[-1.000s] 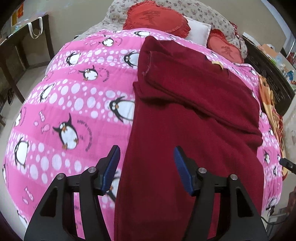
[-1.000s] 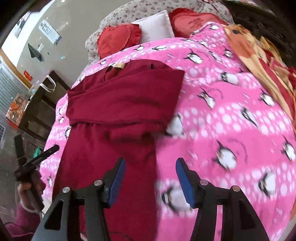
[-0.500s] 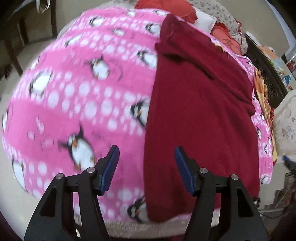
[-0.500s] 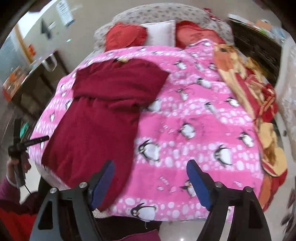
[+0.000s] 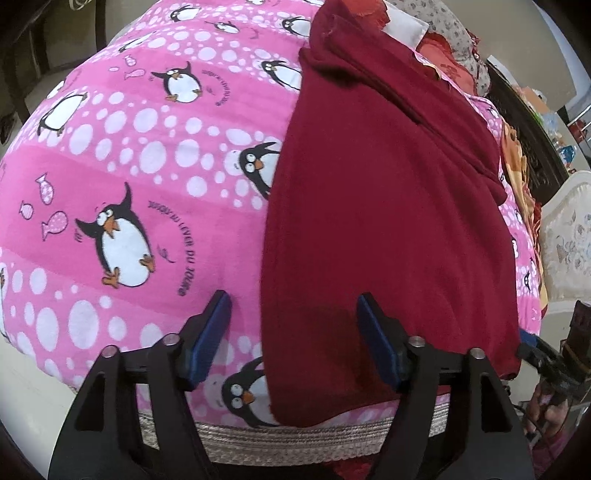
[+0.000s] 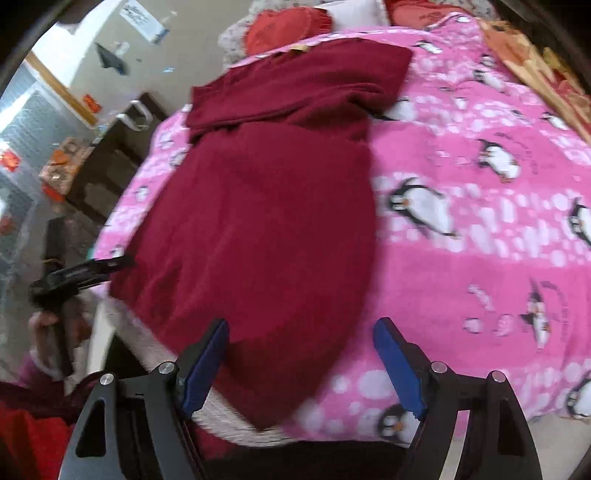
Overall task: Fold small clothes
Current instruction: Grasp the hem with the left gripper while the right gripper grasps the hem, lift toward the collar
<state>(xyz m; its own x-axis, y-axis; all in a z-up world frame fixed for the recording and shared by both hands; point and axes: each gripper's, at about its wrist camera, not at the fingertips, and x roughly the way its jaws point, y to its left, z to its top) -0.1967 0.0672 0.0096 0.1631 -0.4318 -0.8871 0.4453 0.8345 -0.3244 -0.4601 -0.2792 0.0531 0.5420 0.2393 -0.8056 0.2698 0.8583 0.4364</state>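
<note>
A dark red garment (image 5: 384, 206) lies lengthwise on the pink penguin blanket (image 5: 122, 155), its sleeves folded across the far end; its near hem hangs at the bed's front edge. My left gripper (image 5: 293, 336) is open and empty, just above the hem's left corner. In the right wrist view the same garment (image 6: 266, 221) lies left of centre. My right gripper (image 6: 301, 365) is open and empty, over the hem's right corner. The left gripper (image 6: 79, 275) also shows at the bed's left edge in that view.
Red heart cushions (image 6: 284, 27) and a white pillow (image 5: 406, 27) lie at the head of the bed. An orange patterned quilt (image 6: 535, 62) runs along the far right side. A dark wooden table (image 6: 110, 162) stands left of the bed. The bed's woven edge (image 5: 295, 439) is close below.
Both grippers have pulled back from over the garment's middle to its near hem at the bed's front edge. The right view swung left and closer. Both stayed open.
</note>
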